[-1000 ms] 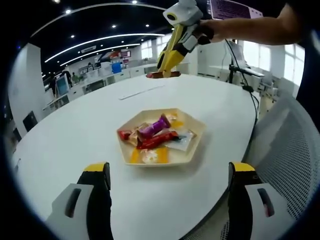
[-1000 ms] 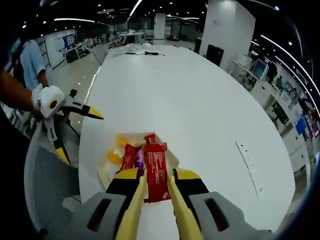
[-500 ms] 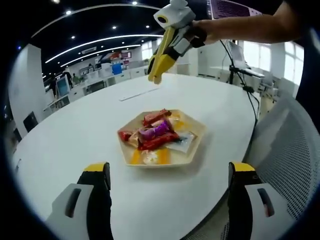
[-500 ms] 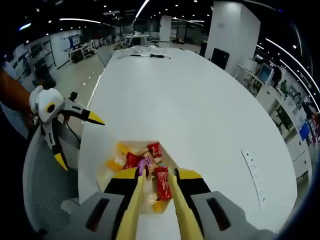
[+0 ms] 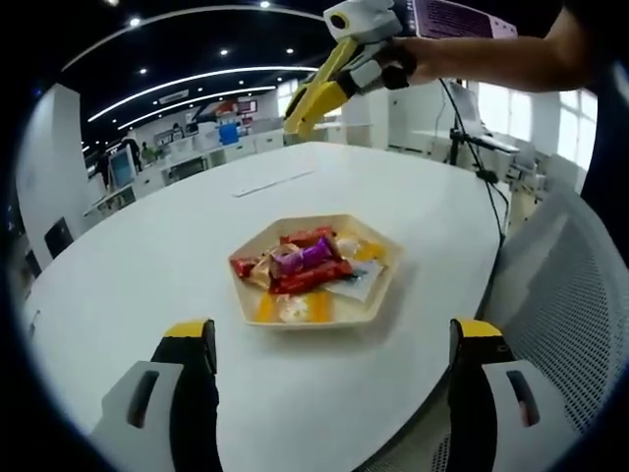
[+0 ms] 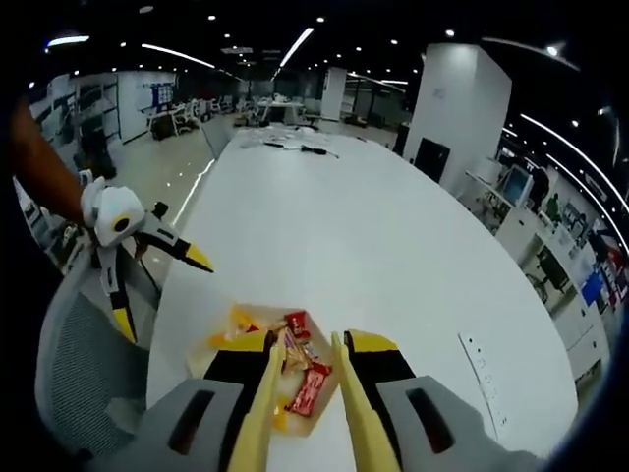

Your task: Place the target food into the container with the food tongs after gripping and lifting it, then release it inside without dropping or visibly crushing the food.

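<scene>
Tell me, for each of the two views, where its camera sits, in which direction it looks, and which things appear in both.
Left gripper view: rides on the left claw, held low at the table edge, jaws wide apart, looking across the white table at the hexagonal tray of wrapped snacks; a forearm holds the right claw above.
Right gripper view: rides on the right claw, held high, looking down between its jaws at the tray; the left claw enters at left.
Shared: the tray, the red snack bar, the table.
</scene>
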Demonstrator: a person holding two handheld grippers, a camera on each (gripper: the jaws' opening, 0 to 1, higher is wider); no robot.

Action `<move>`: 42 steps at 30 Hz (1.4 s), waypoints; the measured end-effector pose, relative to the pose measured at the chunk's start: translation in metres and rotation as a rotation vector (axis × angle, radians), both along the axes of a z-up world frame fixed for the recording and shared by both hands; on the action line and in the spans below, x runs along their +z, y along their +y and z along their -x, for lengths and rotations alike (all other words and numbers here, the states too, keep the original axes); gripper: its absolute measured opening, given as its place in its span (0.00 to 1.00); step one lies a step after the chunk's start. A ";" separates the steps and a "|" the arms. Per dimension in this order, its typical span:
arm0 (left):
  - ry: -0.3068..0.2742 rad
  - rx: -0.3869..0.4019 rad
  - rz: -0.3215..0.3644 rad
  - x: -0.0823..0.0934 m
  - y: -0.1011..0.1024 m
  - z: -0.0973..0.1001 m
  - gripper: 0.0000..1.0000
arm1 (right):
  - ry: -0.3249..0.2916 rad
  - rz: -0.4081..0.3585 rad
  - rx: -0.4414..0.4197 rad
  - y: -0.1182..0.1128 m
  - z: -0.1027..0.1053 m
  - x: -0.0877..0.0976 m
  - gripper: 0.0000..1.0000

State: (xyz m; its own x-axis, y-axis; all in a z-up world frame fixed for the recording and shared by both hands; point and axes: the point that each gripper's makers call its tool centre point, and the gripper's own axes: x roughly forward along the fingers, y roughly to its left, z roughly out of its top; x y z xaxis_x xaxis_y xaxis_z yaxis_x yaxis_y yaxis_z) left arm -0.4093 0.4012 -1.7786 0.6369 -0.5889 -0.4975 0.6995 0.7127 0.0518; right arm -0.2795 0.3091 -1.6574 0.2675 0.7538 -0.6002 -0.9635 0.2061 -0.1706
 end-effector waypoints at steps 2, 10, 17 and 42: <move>0.001 0.002 0.005 0.000 0.000 0.000 0.95 | -0.041 -0.020 0.017 -0.001 0.001 0.005 0.28; -0.009 -0.001 0.034 0.006 -0.001 0.000 0.95 | -0.027 -0.136 -0.017 -0.012 0.012 0.029 0.28; -0.037 0.034 0.072 0.016 0.003 -0.006 0.97 | 0.000 -0.202 -0.057 -0.027 0.022 0.039 0.28; -0.053 -0.304 0.142 0.095 -0.064 -0.013 0.93 | 0.033 -0.393 -0.024 -0.054 0.081 0.033 0.28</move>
State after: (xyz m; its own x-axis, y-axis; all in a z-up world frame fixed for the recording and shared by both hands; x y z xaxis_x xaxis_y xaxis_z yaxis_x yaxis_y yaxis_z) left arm -0.3962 0.3376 -1.6832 0.4441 -0.8168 -0.3683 0.8802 0.4745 0.0091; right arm -0.3604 0.2547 -1.6241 0.2726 0.9217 -0.2761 -0.9615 0.2715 -0.0429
